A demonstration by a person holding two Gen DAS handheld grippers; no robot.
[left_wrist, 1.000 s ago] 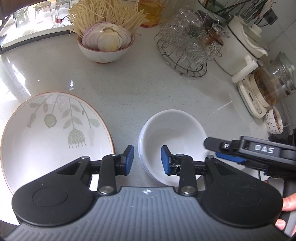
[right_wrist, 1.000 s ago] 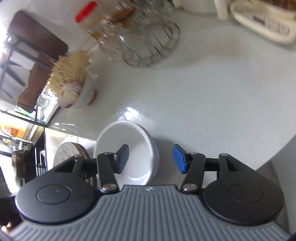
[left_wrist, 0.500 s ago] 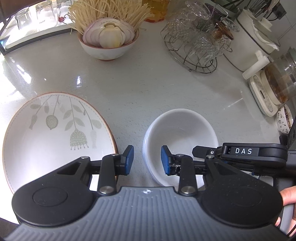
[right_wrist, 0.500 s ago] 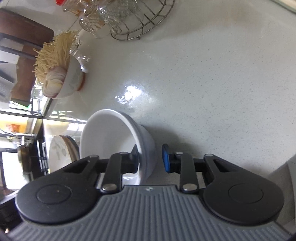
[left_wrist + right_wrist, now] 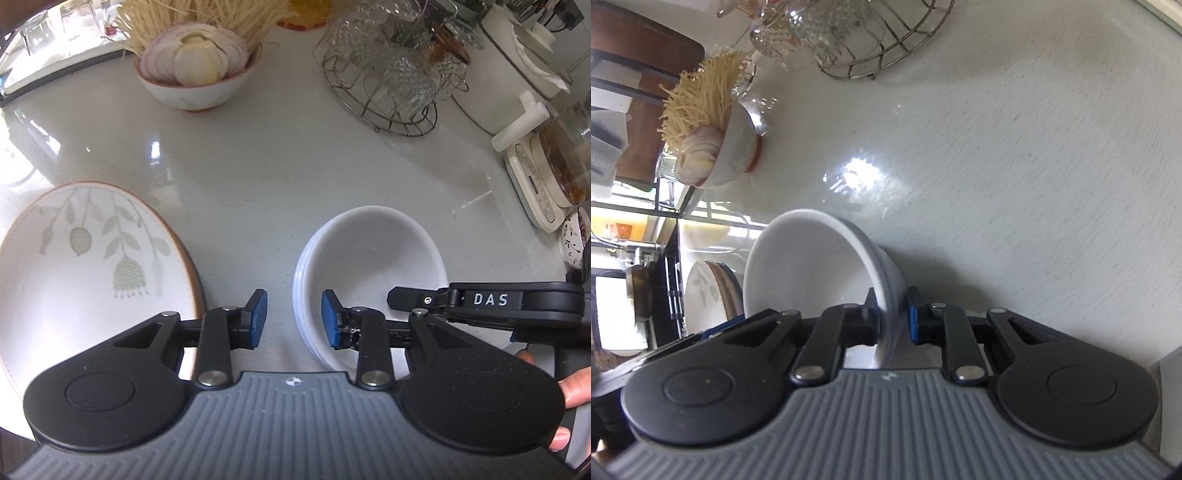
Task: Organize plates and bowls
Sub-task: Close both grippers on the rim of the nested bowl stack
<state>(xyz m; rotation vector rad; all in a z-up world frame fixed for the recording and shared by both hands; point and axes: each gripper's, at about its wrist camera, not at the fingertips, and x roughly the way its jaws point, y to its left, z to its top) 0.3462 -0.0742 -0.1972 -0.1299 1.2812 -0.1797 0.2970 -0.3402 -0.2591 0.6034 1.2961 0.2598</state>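
Observation:
A stack of white bowls [image 5: 369, 258] sits on the grey counter. My right gripper [image 5: 892, 319] is shut on the near rim of the white bowls [image 5: 812, 266]; it also shows in the left wrist view [image 5: 410, 306] reaching in from the right. My left gripper [image 5: 293, 319] is open and empty, with its right pad over the bowls' left rim and its left pad over bare counter. A large plate with a leaf pattern [image 5: 85, 266] lies to the left; it also shows in the right wrist view [image 5: 709, 295].
A bowl of onion, garlic and noodles [image 5: 197, 70] stands at the back. A wire rack of glass cups [image 5: 391, 81] is back right. A white pot [image 5: 517, 74], a glass kettle on a base [image 5: 554, 162] and a small patterned cup [image 5: 574, 236] line the right edge.
My right gripper moved in and closed on the bowls' rim. The left gripper stayed open and barely moved.

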